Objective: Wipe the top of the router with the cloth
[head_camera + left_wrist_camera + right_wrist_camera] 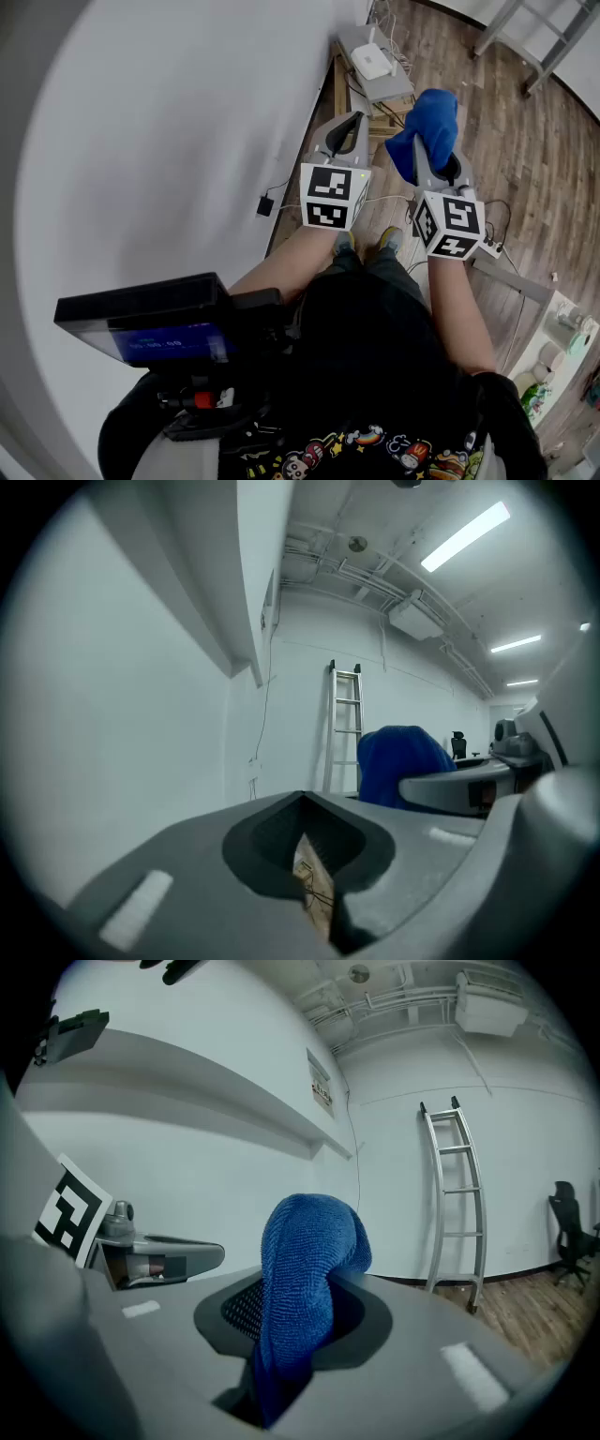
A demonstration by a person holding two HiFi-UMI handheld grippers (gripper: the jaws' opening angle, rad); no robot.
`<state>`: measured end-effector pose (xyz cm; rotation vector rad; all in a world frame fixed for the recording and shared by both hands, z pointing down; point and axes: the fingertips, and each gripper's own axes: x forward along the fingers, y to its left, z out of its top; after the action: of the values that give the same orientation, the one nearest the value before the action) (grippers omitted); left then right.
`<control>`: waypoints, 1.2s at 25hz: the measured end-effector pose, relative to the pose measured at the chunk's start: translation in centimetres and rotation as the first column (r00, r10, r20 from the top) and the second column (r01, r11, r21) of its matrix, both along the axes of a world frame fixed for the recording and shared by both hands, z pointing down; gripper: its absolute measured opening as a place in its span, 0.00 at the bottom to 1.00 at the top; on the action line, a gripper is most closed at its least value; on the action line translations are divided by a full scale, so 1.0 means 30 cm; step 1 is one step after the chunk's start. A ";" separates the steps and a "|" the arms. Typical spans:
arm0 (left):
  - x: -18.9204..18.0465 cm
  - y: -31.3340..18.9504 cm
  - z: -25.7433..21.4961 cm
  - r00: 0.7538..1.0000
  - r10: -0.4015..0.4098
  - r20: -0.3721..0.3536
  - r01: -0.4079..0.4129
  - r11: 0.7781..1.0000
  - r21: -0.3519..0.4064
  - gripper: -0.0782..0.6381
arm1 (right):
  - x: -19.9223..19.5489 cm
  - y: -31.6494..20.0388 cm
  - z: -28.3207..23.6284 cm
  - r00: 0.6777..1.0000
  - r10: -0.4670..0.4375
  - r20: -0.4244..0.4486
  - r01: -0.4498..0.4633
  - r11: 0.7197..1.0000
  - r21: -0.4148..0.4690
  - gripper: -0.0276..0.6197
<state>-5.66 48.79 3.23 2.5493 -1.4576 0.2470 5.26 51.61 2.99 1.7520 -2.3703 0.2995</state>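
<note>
The white router (373,61) lies on a low grey stand (394,89) by the wall, far ahead of both grippers. A blue cloth (427,124) bunches up out of my right gripper (424,142), which is shut on it. The right gripper view shows the cloth (305,1283) clamped between the jaws and folding over them. My left gripper (354,120) is held beside it to the left, shut with nothing in it. The left gripper view shows its jaws closed, the cloth (398,761) off to the right.
A white wall (187,122) runs along the left. Cables and a power strip (487,248) lie on the wooden floor near the person's feet. Metal frame legs (525,37) stand at the top right. A ladder (459,1204) leans on the far wall.
</note>
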 end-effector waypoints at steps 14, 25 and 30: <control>-0.041 -0.037 0.016 1.000 0.029 0.009 -0.029 1.000 -0.004 0.11 | 0.000 -0.028 0.045 1.000 -0.003 -0.001 0.003 1.000 -0.018 0.23; 0.105 -0.367 0.186 0.999 0.026 0.036 -0.023 0.997 -0.074 0.11 | 0.156 -0.361 0.215 0.998 -0.050 0.022 0.052 0.997 -0.062 0.24; 0.181 -0.735 0.304 0.997 -0.019 0.073 0.029 0.991 -0.134 0.11 | 0.200 -0.749 0.379 0.986 -0.164 0.041 0.168 0.977 -0.131 0.24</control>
<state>-0.24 26.75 12.36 2.4372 -1.4426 0.4233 11.25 29.16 14.35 1.4905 -2.4353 0.4516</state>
